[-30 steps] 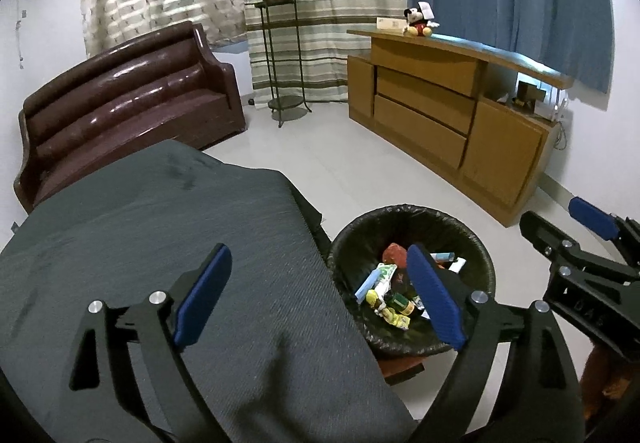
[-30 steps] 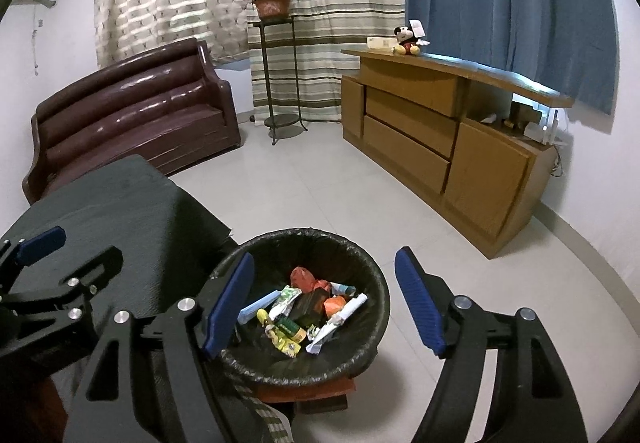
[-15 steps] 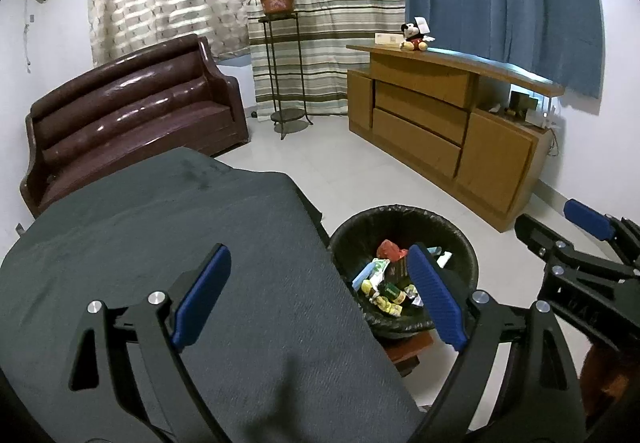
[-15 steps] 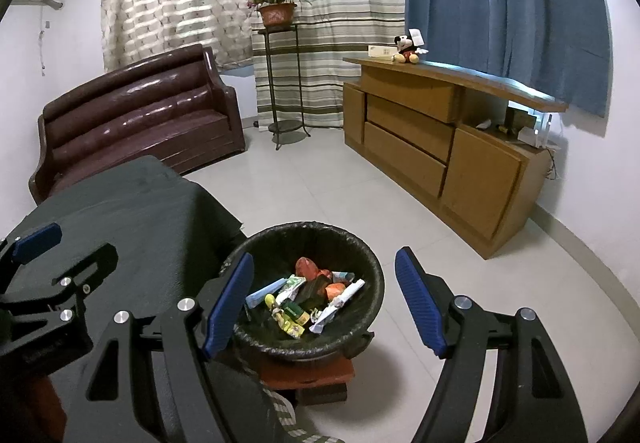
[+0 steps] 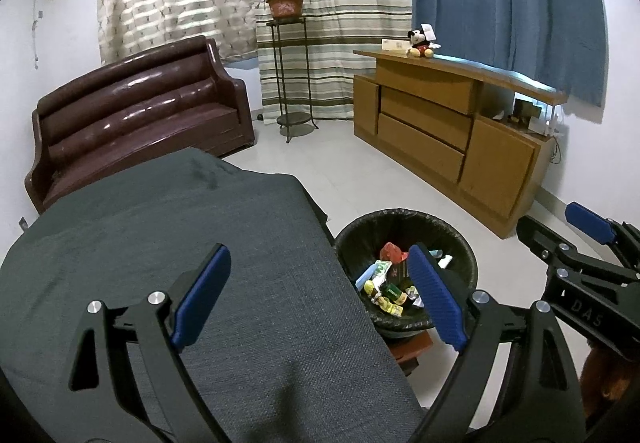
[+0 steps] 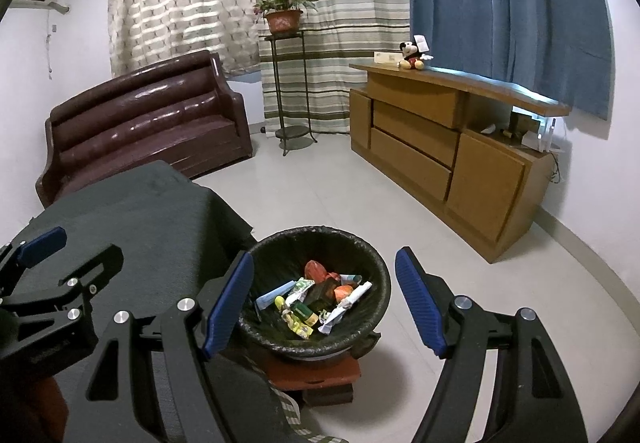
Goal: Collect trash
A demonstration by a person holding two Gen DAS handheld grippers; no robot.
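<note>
A black-lined trash bin [image 6: 372, 263] stands on a low red stool beside the table and holds several wrappers and small packets [image 6: 316, 295]. It also shows in the left wrist view [image 5: 460, 239]. My right gripper [image 6: 324, 303] is open and empty, raised above the bin. My left gripper [image 5: 320, 295] is open and empty above the grey-clothed table [image 5: 160, 243], near its right edge. Each gripper shows at the edge of the other's view.
A brown leather sofa [image 5: 136, 123] stands at the back left. A metal plant stand with a potted plant [image 5: 286, 3] is by the curtains. A wooden sideboard [image 5: 448, 131] with a plush toy runs along the right wall. White tiled floor [image 6: 320, 195] lies between.
Both grippers have risen and pulled back from the bin, which now looks smaller and lower in both views. Both stay open and empty.
</note>
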